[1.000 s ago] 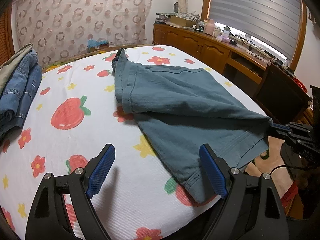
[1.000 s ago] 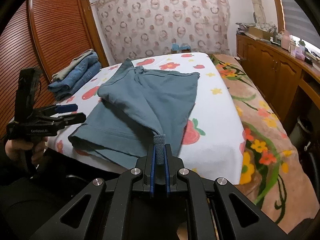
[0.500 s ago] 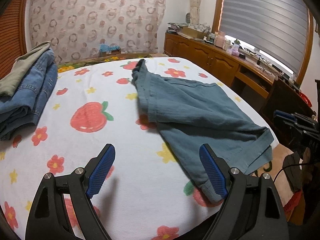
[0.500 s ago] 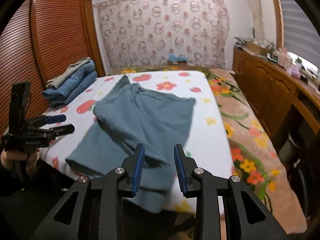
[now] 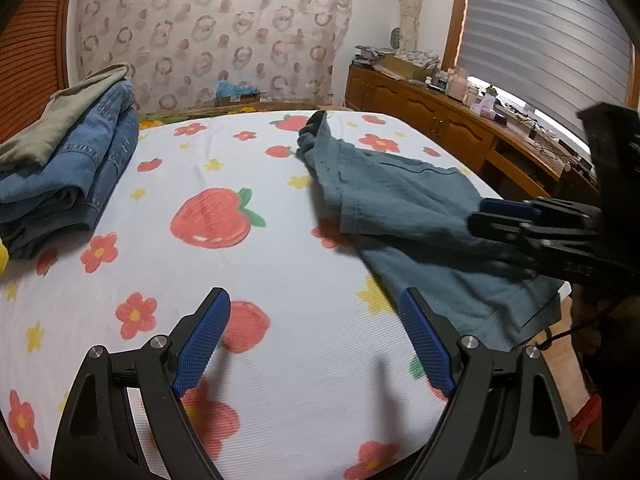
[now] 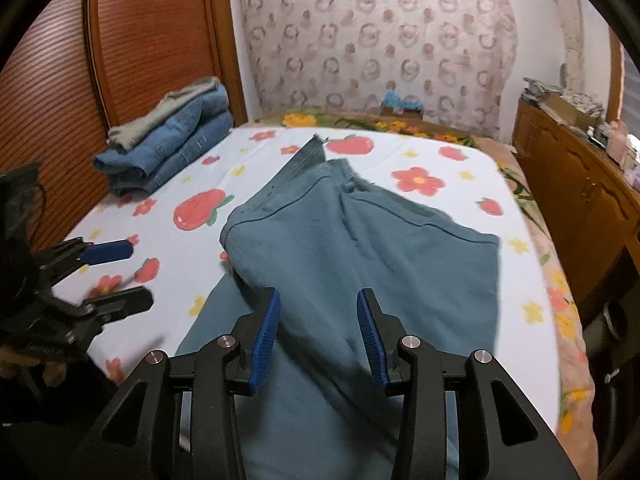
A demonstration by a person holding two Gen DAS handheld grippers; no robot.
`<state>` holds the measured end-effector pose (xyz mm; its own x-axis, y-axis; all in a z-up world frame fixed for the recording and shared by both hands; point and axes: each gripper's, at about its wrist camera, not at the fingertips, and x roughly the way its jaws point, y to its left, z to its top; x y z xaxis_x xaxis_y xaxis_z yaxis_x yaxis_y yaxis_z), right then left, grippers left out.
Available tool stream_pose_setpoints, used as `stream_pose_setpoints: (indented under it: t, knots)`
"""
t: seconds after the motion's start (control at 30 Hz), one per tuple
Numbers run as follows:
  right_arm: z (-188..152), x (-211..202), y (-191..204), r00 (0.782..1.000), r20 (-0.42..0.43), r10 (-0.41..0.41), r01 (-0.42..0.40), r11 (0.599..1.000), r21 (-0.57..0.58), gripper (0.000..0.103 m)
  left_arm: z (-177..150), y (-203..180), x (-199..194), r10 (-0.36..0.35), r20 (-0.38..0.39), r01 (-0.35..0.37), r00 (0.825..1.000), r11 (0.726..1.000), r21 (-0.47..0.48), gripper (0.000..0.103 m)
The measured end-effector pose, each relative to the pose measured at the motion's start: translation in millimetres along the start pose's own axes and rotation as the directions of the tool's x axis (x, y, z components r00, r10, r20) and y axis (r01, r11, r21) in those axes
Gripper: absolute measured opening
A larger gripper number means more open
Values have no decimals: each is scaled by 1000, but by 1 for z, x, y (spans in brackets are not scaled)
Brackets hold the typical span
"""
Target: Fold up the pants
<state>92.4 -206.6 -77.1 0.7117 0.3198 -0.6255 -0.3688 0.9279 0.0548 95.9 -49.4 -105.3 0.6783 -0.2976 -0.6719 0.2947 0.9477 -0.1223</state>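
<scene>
Teal-grey pants (image 6: 360, 248) lie on the strawberry-print bed sheet (image 5: 208, 264), partly folded, with one upper layer doubled over the leg below. In the left wrist view the pants (image 5: 404, 216) lie to the right, their hem near the bed's front edge. My left gripper (image 5: 314, 320) is open and empty above bare sheet, left of the pants; it also shows in the right wrist view (image 6: 114, 276). My right gripper (image 6: 318, 320) is open and empty just above the pants' lower leg; it also shows in the left wrist view (image 5: 508, 218).
A stack of folded jeans with a khaki garment on top (image 5: 68, 160) sits at the bed's left side, also in the right wrist view (image 6: 168, 140). A wooden cabinet with clutter (image 5: 460, 120) runs along the right wall. A slatted wardrobe door (image 6: 120, 48) stands left.
My right gripper opened and let go of the pants' hem, then moved in over the lower leg. The pants settled flat. My left gripper stayed open and shifted left.
</scene>
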Motion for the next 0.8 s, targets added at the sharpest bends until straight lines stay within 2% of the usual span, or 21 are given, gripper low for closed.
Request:
stream_pose_setpoints:
  t: [0.27,0.3,0.47,0.67,0.8]
  knots:
    - [4,37,7,995,-89,-39,37,999,-25,42,-4,8,5,8,-18,-8,1000,1000,-14,87]
    - [4,39,7,995,-94,-42,40,999,-26,45,-4,8,5,7,-19,-7,1000,1000,-14,87]
    - [-1,40,15,995,-66,-73,70,996,-47,55,-6,10,7,5,-26,-5,1000,1000,-20,87]
    - [3,43,17,995,-57,-79,78,997,-24,61,-8,12,11,2,-38,-3,999,1000,-25,87]
    - [1,44,21,995,-58,-84,81,996,-49,63,-10,12,12,1,-46,-3,999,1000,-28,87]
